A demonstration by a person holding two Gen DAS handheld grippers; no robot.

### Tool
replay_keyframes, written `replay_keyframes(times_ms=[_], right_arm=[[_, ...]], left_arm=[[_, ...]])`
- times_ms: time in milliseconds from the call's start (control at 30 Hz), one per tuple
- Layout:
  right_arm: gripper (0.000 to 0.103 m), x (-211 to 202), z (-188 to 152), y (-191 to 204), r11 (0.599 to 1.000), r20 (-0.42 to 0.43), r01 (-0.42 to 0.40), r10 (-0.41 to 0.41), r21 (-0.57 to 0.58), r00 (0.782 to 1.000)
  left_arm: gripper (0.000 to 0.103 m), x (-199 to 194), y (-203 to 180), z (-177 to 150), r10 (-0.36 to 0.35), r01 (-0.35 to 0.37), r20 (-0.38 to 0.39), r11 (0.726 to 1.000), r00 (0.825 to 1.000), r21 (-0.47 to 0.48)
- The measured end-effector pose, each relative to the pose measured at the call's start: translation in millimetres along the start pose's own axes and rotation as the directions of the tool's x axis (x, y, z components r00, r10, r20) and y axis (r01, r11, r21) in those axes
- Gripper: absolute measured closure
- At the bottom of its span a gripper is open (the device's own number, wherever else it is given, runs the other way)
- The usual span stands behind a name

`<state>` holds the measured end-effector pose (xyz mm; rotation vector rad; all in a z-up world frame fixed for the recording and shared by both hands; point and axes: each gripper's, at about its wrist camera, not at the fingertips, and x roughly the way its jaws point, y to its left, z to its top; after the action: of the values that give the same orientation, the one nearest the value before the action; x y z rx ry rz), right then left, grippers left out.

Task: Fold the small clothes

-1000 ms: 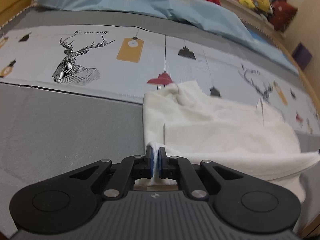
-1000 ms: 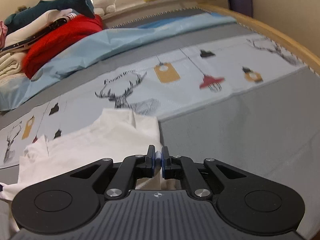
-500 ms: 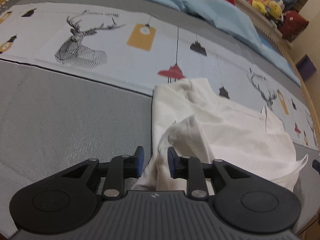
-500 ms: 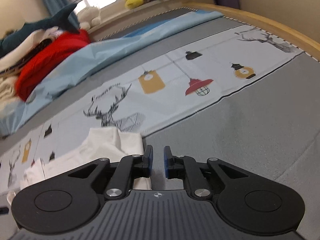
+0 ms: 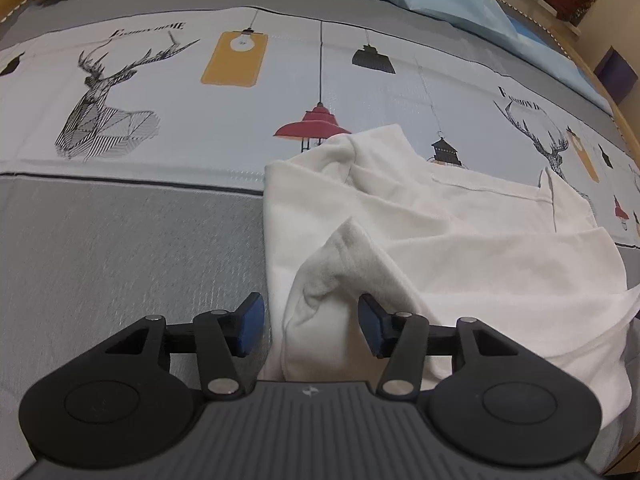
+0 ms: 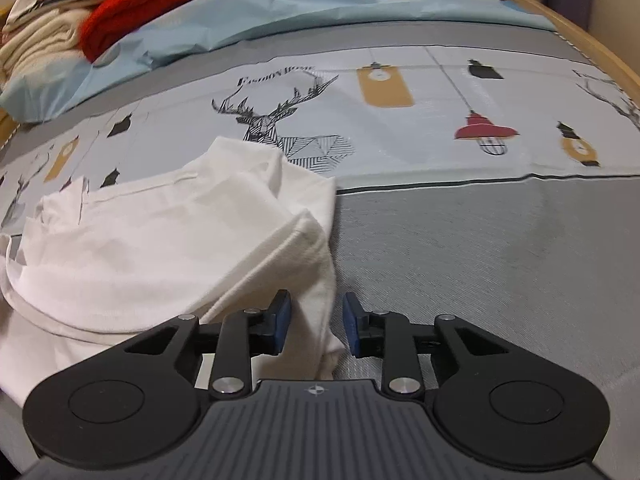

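A small white garment lies partly folded on the bed, its near edge doubled over. My left gripper is open, its blue-padded jaws standing either side of a raised white fold at the garment's left corner, not gripping it. In the right wrist view the same garment lies to the left. My right gripper is open over the garment's right corner, with cloth between the jaws but not pinched.
The bed has a grey cover and a pale band printed with deer and lamps. A light blue sheet, a red garment and cream cloth are piled at the back. A wooden bed rim curves at right.
Both grippers were shut on the garment's near corners a second ago. They have opened wide and let the cloth drop onto the bed.
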<state>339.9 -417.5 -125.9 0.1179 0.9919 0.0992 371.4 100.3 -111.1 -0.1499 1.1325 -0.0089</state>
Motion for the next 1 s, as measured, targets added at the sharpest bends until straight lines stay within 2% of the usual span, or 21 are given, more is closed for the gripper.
replay_keyframes(times_ms=[267,333,367,400,467,533,600,667,800,900,933,1000], right_arm=[[0.073,12,13,7,0.999,0.036,0.002,-0.001,-0.032,0.999],[0.077,13,17,10,0.999,0.057,0.007,-0.005,-0.041,0.998],[0.084,13,19,10,0.999,0.066,0.006,-0.003,-0.040,0.998],[0.088,14,21,11,0.999,0.072,0.002,0.000,-0.037,0.997],[0.097,16,25,13,0.999,0.075,-0.003,0.006,-0.042,0.997],[0.098,16,30,18,0.998,0.089,0.003,0.002,-0.060,0.996],[0.098,10,37,20,0.999,0.138,-0.005,0.011,-0.044,0.990],[0.099,-3,48,16,0.999,0.210,-0.036,0.032,0.019,0.977],[0.099,-13,65,6,0.986,0.331,-0.091,0.041,0.139,0.943],[0.099,1,75,13,0.989,0.339,-0.048,-0.001,0.138,0.941],[0.099,8,78,15,0.989,0.340,-0.033,-0.018,0.143,0.940],[0.099,17,83,16,0.984,0.340,-0.006,-0.057,0.181,0.939]], left_arm=[[0.046,11,-4,14,0.001,-0.001,0.024,1.000,1.000,0.007],[0.047,13,-7,17,-0.006,0.006,0.029,1.000,1.000,0.021],[0.051,14,-9,17,-0.008,0.007,0.031,0.999,0.999,0.031],[0.055,15,-10,18,-0.011,0.010,0.033,0.999,0.999,0.039],[0.090,18,-11,20,-0.023,0.022,0.014,0.999,1.000,0.049],[0.093,17,-9,24,-0.015,0.014,0.014,0.999,1.000,0.048],[0.095,6,-3,30,-0.024,0.023,0.055,1.000,0.998,0.016],[0.095,-10,7,38,-0.053,0.058,0.128,0.998,0.990,-0.036],[0.096,-20,24,50,-0.012,0.038,0.222,0.993,0.975,-0.114],[0.098,-19,30,57,0.013,0.024,0.266,0.990,0.964,-0.138],[0.103,-18,30,59,0.022,0.018,0.282,0.990,0.959,-0.141],[0.103,-18,32,64,0.075,-0.025,0.320,0.987,0.944,-0.157]])
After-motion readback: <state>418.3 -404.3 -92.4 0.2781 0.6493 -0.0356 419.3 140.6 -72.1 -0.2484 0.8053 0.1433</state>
